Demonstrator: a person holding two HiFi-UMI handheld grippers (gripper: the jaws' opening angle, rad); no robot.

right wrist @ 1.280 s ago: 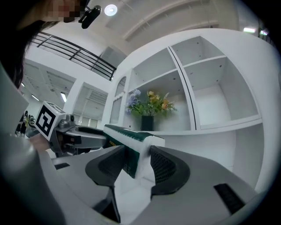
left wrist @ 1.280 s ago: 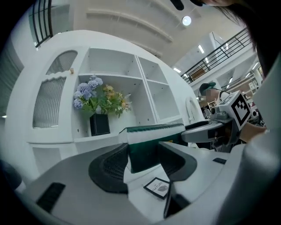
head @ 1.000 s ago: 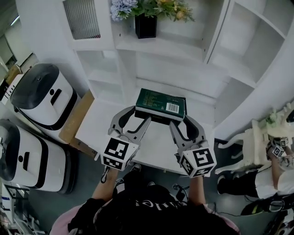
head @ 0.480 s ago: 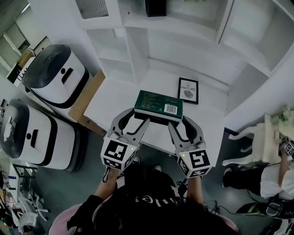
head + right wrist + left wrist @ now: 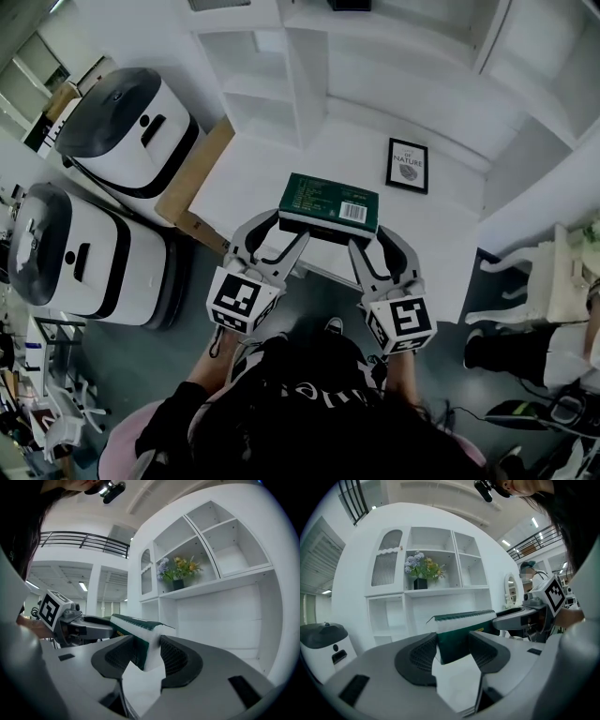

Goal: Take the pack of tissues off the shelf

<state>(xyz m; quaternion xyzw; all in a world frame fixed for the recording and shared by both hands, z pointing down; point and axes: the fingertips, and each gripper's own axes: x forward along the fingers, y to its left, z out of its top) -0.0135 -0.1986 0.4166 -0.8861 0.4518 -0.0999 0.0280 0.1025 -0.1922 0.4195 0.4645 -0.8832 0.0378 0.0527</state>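
The pack of tissues (image 5: 330, 202) is a flat dark green pack with white ends and a barcode label, held level in the air in front of the white shelf unit (image 5: 309, 66). My left gripper (image 5: 279, 232) is shut on its left end and my right gripper (image 5: 367, 239) on its right end. In the left gripper view the pack (image 5: 457, 637) sits pinched between the ribbed pads of the left gripper (image 5: 452, 651), with the right gripper (image 5: 525, 618) beyond it. The right gripper view shows the pack (image 5: 140, 641) clamped in the right gripper (image 5: 144, 656).
Two round white machines (image 5: 131, 117) (image 5: 66, 253) stand at the left beside a brown board (image 5: 192, 183). A framed picture (image 5: 408, 165) lies on the low white ledge (image 5: 281, 169) below the pack. A white chair (image 5: 553, 281) is at the right. A flower pot (image 5: 420, 571) stands on the shelf.
Both grippers and the pack have drawn back from the shelf. The view has slid down: the flower pot has left the head view and the framed picture has come in.
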